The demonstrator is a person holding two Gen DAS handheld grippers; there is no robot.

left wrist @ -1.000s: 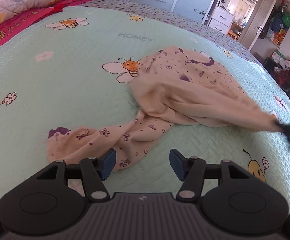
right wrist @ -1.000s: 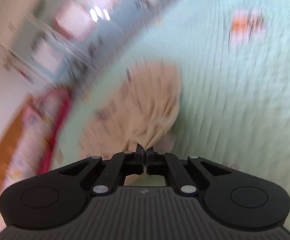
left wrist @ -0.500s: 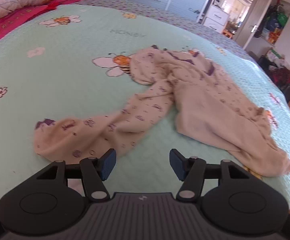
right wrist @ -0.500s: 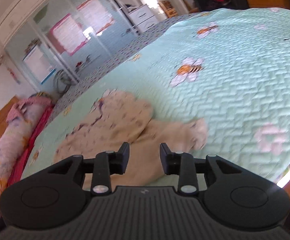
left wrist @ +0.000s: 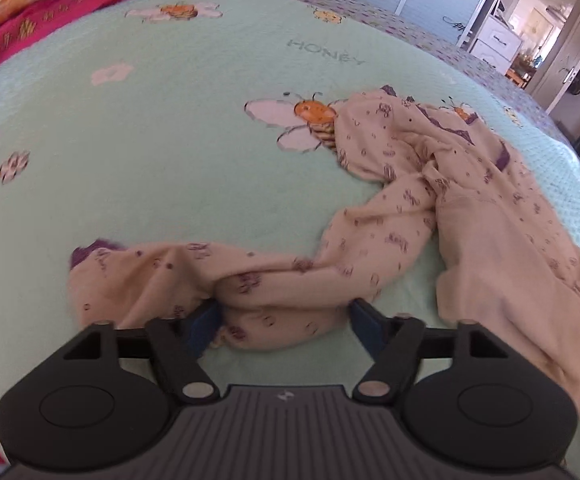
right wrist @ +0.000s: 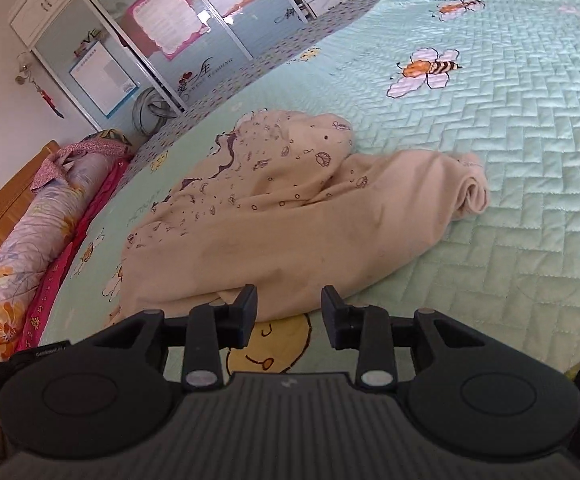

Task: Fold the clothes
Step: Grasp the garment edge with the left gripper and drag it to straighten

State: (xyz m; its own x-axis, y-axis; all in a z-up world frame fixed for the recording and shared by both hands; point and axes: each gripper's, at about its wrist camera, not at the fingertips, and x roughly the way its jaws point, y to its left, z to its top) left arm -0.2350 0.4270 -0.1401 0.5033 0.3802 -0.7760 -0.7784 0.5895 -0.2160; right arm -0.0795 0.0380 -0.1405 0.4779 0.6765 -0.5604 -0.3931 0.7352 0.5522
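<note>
Left claw: black ribbed body, blue pads, silver screws. Right claw: black pads.

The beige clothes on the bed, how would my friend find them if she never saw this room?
Look at the big mint-green bedspread with cartoon bees. The clothes lie crumpled on it beside one orange bee, with a long part trailing toward the open left gripper. They are the only loose thing on it: beige, with tiny purple prints and purple trim.
</note>
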